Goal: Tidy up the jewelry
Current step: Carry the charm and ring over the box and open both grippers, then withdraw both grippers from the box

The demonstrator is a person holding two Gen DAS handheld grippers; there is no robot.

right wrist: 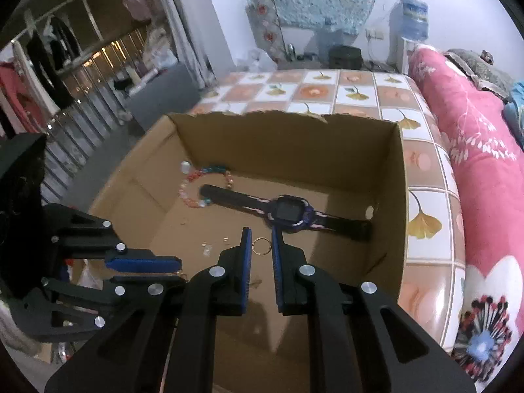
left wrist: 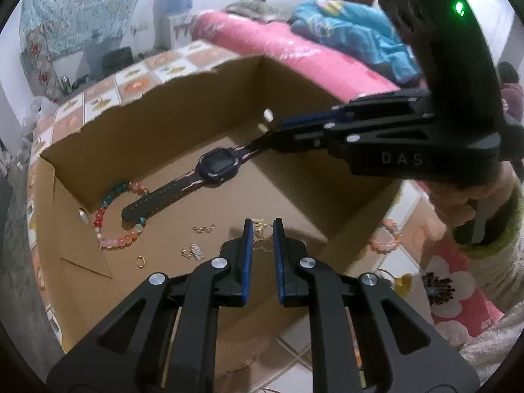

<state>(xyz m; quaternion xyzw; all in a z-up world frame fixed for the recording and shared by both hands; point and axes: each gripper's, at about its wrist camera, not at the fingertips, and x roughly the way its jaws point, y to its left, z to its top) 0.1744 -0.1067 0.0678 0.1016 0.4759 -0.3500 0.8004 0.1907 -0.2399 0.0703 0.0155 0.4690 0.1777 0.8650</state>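
Note:
An open cardboard box point(left wrist: 183, 104) lies on a tiled cloth. On its floor lie a purple-black watch point(left wrist: 213, 163), a colourful bead bracelet point(left wrist: 114, 222), a small gold ring point(left wrist: 140, 261) and several tiny metal pieces point(left wrist: 195, 251). My left gripper point(left wrist: 263, 226) is open above gold pieces near the box front. My right gripper point(right wrist: 261, 234) is open and empty over the box floor; a thin gold hoop point(right wrist: 261, 245) lies on the floor seen between its fingers. In the left wrist view the right gripper point(left wrist: 278, 131) hovers by the watch strap end. The watch point(right wrist: 288, 214) and the bracelet point(right wrist: 196, 186) also show in the right wrist view.
The box walls point(right wrist: 294, 144) rise at the back and right, with a torn top edge. A pink bedroll point(right wrist: 475, 131) and a blue cloth point(left wrist: 353, 32) lie to the right. A water dispenser point(right wrist: 409, 29) stands by the far wall.

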